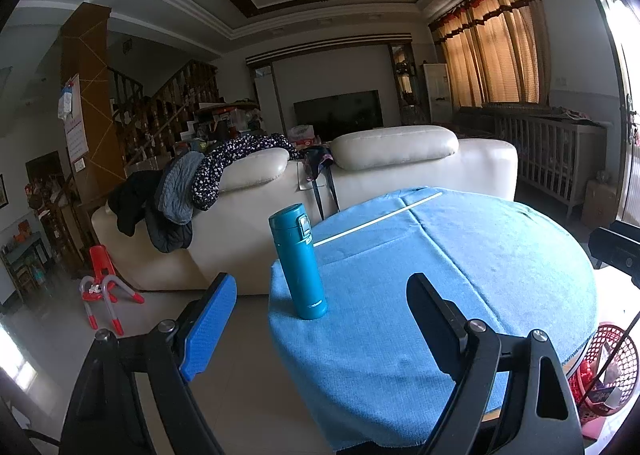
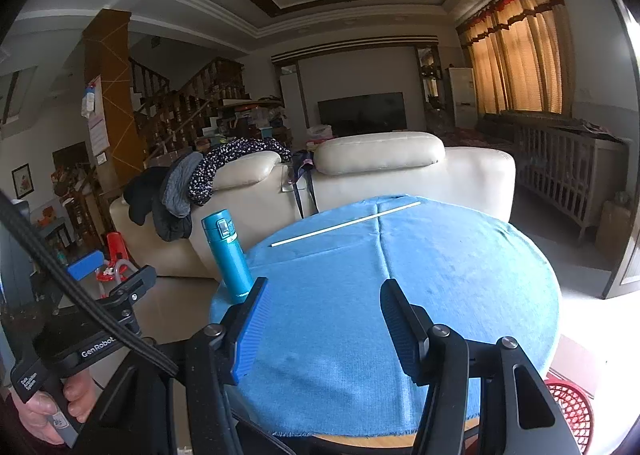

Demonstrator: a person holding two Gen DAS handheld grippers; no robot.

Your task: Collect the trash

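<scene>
A round table under a blue cloth (image 1: 480, 275) (image 2: 400, 275) holds a thin white stick (image 1: 376, 218) (image 2: 346, 224) lying across its far side. A teal flask (image 1: 300, 261) (image 2: 230, 255) stands upright at the table's left edge. My left gripper (image 1: 320, 291) is open and empty, its jaws wide on either side of the flask, short of it. My right gripper (image 2: 324, 291) is open and empty over the near part of the cloth. A red mesh basket (image 1: 608, 371) (image 2: 572, 411) with some scraps in it stands on the floor at the right of the table.
A cream sofa (image 1: 360, 191) (image 2: 380, 175) draped with clothes stands just behind the table. A red child's chair (image 1: 102, 279) is on the floor at left. A wooden crib (image 2: 568, 175) is at right. The left hand-held gripper shows in the right wrist view (image 2: 84, 335).
</scene>
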